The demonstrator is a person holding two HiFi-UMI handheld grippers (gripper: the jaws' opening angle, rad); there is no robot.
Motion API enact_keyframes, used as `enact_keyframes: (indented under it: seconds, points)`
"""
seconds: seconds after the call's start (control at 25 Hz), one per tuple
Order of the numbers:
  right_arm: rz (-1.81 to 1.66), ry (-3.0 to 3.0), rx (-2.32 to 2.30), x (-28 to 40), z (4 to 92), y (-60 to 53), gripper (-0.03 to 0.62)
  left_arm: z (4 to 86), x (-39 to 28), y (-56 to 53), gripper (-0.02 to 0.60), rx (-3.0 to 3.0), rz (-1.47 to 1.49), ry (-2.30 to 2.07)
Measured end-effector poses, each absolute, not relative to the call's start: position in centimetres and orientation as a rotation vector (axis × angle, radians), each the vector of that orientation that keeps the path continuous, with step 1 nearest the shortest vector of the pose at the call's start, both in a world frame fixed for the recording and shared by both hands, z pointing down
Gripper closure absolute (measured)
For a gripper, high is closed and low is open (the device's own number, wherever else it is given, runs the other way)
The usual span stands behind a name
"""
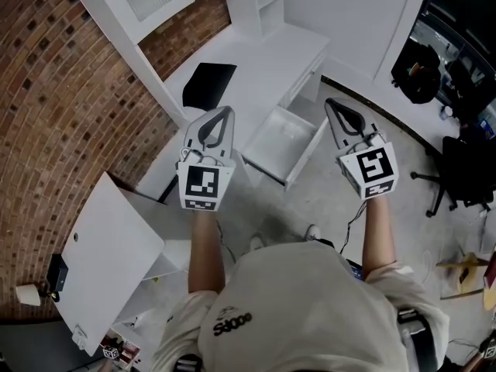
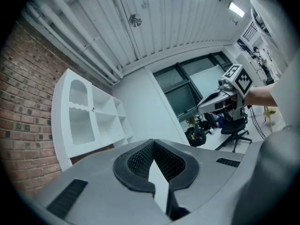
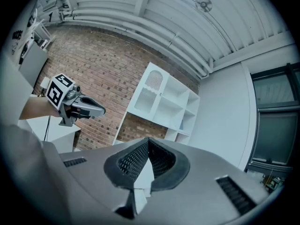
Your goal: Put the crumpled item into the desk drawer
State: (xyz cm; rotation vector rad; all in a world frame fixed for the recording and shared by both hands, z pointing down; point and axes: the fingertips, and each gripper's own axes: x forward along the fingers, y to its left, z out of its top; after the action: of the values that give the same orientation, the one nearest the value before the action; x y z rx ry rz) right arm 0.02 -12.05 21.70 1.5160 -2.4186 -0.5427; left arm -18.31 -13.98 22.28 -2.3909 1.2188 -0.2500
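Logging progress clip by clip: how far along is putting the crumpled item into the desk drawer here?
Done: the drawer stands pulled open, its visible floor bare. In hand: nothing; the left gripper and the right gripper are both shut and empty. Left: a black item, probably the one meant, lies on the desk top, yet to be picked up and placed inside.

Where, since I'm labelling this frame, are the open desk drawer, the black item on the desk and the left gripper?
open desk drawer [image 1: 277, 139]: head view, its bare floor.
black item [image 1: 208, 84]: head view, its middle.
left gripper [image 1: 225, 110]: head view, its closed jaw tips.
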Motion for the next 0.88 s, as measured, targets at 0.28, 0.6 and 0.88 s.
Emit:
enact_keyframes:
  seconds: [0.28,0.6,0.88]
  points:
    - [-0.527,-2.408,1.504,-0.9,22.2,-12.7,0.589,22.2,-18.4,-14.2,0.563,-2.408,-0.240,1.192]
    - [-0.510,-2.397,1.515,-0.5,22.7,-14.0,0.589,22.7,-18.5,-15.4,0.563,-2.411,-0.253,1.194]
    - [-0.507,-2.389,1.502,-0.2,23.2,-14.8,0.589,22.9,-18.2,-16.3,0.563,-2.417,-0.249,1.192]
